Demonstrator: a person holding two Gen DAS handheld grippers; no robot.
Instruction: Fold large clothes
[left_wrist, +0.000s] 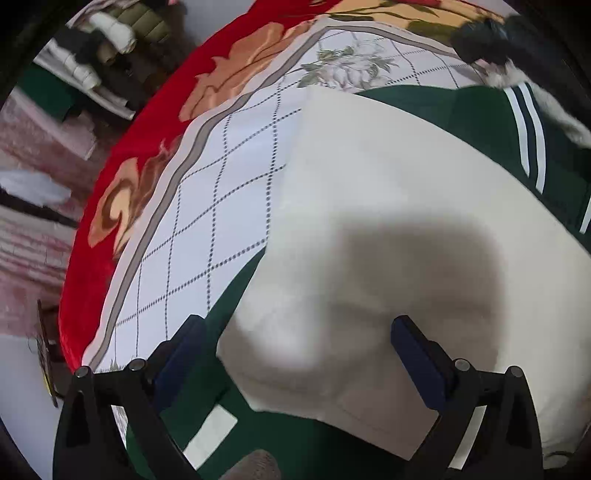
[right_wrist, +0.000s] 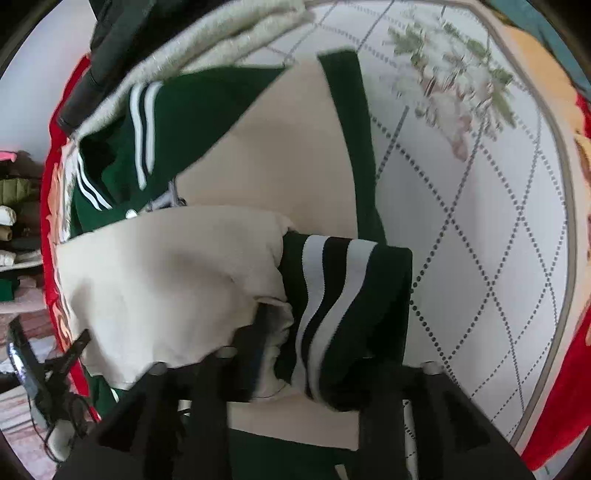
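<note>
A green and cream varsity jacket (left_wrist: 388, 177) lies on the bed, cream sleeve and panel up, green body with white stripes at the right. My left gripper (left_wrist: 295, 343) is open just above the cream fabric, holding nothing. In the right wrist view the jacket (right_wrist: 258, 147) is spread out, and my right gripper (right_wrist: 314, 354) is shut on the striped green cuff (right_wrist: 332, 295) of a cream sleeve (right_wrist: 166, 280), lifted over the body.
The bed has a white diamond-pattern cover (left_wrist: 221, 184) with a red floral border (left_wrist: 122, 173). A cream fleece garment (right_wrist: 229, 33) and a dark one (right_wrist: 110, 48) lie at the jacket's far end. Stacked clothes (left_wrist: 103, 55) sit beyond the bed.
</note>
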